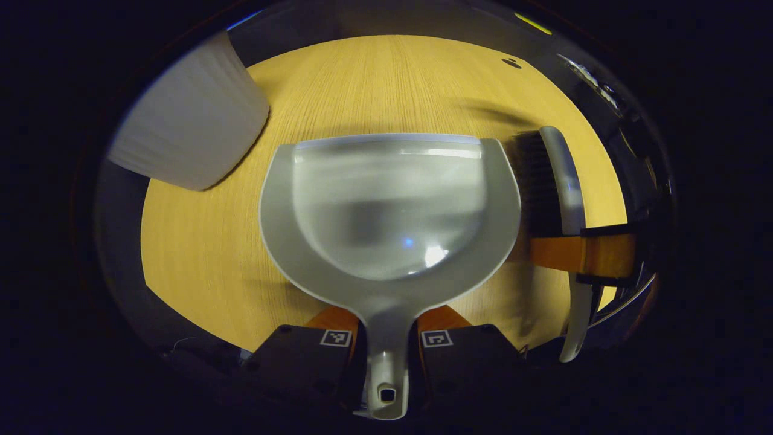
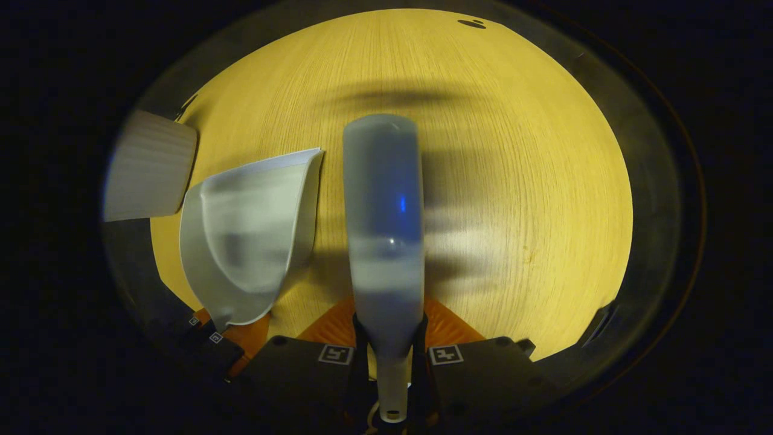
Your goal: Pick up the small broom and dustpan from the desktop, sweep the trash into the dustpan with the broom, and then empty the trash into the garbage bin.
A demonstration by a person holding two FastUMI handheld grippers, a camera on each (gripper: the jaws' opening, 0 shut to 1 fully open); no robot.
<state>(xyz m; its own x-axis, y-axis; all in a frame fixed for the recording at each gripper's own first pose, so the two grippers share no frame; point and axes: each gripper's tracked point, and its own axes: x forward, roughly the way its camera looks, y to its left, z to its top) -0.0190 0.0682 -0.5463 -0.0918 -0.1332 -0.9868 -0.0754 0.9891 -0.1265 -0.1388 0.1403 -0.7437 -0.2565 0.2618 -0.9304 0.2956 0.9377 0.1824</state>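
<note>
Left gripper view — the left gripper has its fingers closed on the handle of the dustpan, above the wooden bench; the garbage bin stands at upper left. Right gripper view — the right gripper fingers clamp the broom handle, dustpan just beside it.

In the left gripper view, the dustpan shows a smeared, blurry bowl, so whether anything lies inside cannot be told. The end of its handle drops out of sight between the jaws at the bottom centre. At the right edge, the broom is partly covered by the other gripper's fingers. A white bin at upper left is cut off by the picture's edge.

In the right gripper view, the broom's back is blurred and its bristles are hidden underneath. A small dark mark on the worktop, top centre, is too small to identify.
</note>
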